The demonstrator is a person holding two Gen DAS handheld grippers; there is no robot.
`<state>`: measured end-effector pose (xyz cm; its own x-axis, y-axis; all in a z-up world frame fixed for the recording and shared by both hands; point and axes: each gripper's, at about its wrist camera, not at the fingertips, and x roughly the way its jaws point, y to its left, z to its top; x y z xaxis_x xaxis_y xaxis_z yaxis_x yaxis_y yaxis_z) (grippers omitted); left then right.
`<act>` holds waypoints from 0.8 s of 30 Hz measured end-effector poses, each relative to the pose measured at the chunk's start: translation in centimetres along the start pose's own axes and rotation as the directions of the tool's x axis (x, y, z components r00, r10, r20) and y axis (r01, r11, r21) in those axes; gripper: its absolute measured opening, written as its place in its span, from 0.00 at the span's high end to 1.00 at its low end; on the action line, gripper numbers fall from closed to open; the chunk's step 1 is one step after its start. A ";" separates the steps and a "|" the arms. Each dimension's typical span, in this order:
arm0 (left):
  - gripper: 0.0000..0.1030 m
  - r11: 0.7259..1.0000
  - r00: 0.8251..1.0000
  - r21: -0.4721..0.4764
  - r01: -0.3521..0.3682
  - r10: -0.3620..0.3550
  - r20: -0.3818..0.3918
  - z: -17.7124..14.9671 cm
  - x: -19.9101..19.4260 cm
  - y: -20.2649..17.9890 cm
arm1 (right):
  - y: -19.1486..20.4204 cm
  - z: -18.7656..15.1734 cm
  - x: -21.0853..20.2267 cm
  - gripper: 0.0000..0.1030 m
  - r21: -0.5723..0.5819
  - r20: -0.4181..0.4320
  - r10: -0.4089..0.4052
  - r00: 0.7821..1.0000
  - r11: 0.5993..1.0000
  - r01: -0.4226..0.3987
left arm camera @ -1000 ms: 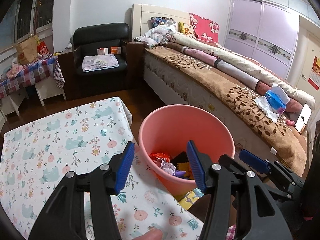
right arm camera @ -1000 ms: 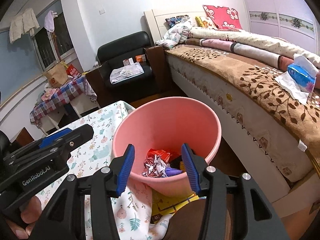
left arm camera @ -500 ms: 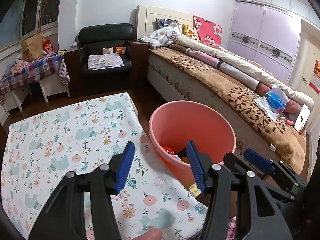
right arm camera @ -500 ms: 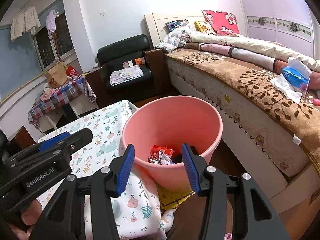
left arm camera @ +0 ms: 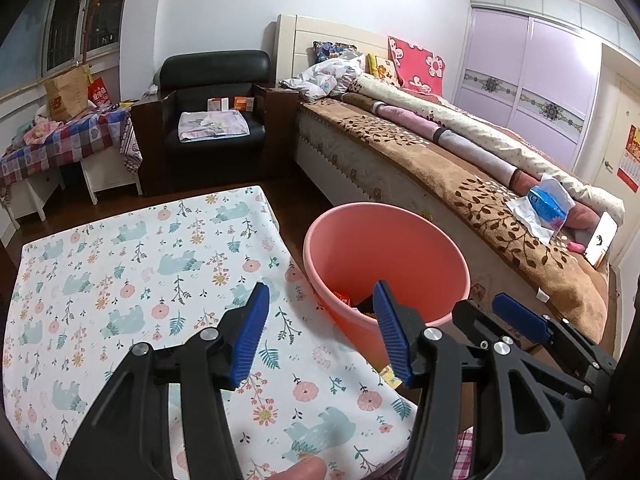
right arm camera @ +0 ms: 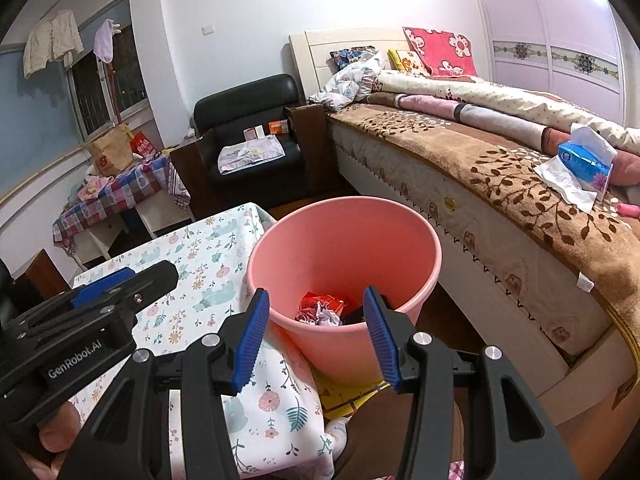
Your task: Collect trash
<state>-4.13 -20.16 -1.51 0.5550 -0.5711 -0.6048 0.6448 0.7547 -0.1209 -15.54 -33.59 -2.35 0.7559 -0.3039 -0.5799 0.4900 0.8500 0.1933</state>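
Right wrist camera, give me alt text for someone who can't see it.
The right gripper, jaws open and empty, points at a pink bin holding crumpled wrappers beside a table with a floral cloth. The left gripper enters from the left. Behind are a bed, with a blue tissue pack on it, and a black armchair.

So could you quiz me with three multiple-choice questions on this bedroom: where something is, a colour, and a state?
1. Where is the blue tissue pack?
A. on the bed
B. in the bin
C. on the armchair

2. What colour is the bin?
A. green
B. pink
C. white

3. How is the right gripper?
A. shut on paper
B. open, empty
C. shut on cloth

Answers: 1 A, it lies on the brown bedspread. 2 B, its wall is pink. 3 B, nothing sits between its blue pads.
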 end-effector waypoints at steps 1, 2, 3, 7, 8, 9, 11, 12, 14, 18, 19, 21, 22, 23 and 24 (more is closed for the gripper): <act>0.47 1.000 1.000 -0.001 -0.001 0.001 -0.001 0.0 0.0 0.0 | 0.0 0.0 0.0 0.53 -0.001 0.003 -0.003 1.000 1.000 0.003; 0.47 1.000 1.000 -0.002 -0.002 0.002 -0.002 -0.1 0.0 0.2 | 0.0 0.0 -0.1 0.53 0.000 0.004 -0.003 1.000 1.000 0.003; 0.47 1.000 1.000 -0.002 -0.003 0.003 -0.003 -0.1 -0.1 0.2 | -0.1 0.0 -0.1 0.53 0.003 0.003 -0.003 1.000 1.000 0.003; 0.47 1.000 1.000 -0.005 -0.006 0.006 0.001 -0.2 -0.2 0.3 | -0.2 -0.1 -0.1 0.53 0.003 -0.004 0.001 1.000 1.000 -0.001; 0.47 1.000 1.000 -0.006 -0.006 0.006 0.002 -0.2 -0.2 0.3 | -0.2 -0.2 -0.2 0.53 0.003 -0.005 0.002 1.000 1.000 -0.002; 0.47 1.000 1.000 -0.007 -0.006 0.006 0.003 -0.2 -0.2 0.3 | -0.2 -0.2 -0.1 0.53 0.003 -0.005 0.004 1.000 1.000 -0.004; 0.47 1.000 1.000 -0.006 -0.008 0.008 0.006 -0.2 -0.3 0.4 | -0.1 -0.2 -0.2 0.53 0.003 -0.006 0.006 1.000 1.000 -0.006; 0.47 1.000 1.000 -0.005 -0.009 0.009 0.007 -0.3 -0.3 0.4 | -0.1 -0.2 -0.2 0.53 0.003 -0.006 0.006 1.000 1.000 -0.006; 0.47 1.000 1.000 -0.008 -0.011 0.011 0.005 -0.3 -0.3 0.4 | -0.1 -0.2 -0.2 0.53 0.002 -0.004 0.005 1.000 1.000 -0.005; 0.47 1.000 1.000 -0.013 -0.015 0.015 0.004 -0.2 -0.4 0.5 | 0.0 -0.3 -0.2 0.53 0.002 -0.003 0.005 1.000 1.000 -0.005; 0.47 1.000 1.000 -0.013 -0.015 0.015 0.005 -0.2 -0.4 0.5 | 0.0 -0.3 -0.1 0.53 0.004 -0.002 0.006 1.000 1.000 -0.006; 0.47 1.000 1.000 -0.013 -0.017 0.017 0.006 -0.2 -0.5 0.5 | 0.0 -0.2 -0.1 0.53 0.000 -0.003 0.006 1.000 1.000 -0.006; 0.47 1.000 1.000 -0.014 -0.018 0.018 0.006 -0.2 -0.5 0.6 | 0.0 -0.2 -0.1 0.53 0.001 -0.002 0.007 1.000 1.000 -0.007; 0.47 1.000 1.000 -0.015 -0.018 0.018 0.006 -0.2 -0.6 0.5 | 0.1 -0.3 -0.2 0.53 0.000 -0.002 0.008 1.000 1.000 -0.008; 0.47 1.000 1.000 -0.015 -0.020 0.020 0.006 -0.2 -0.6 0.6 | 0.2 -0.3 -0.2 0.53 -0.001 -0.003 0.009 1.000 1.000 -0.009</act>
<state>-4.24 -19.30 -1.39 0.5707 -0.5581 -0.6024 0.6260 0.7704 -0.1206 -15.71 -33.27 -2.47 0.7591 -0.2947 -0.5805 0.4824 0.8534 0.1975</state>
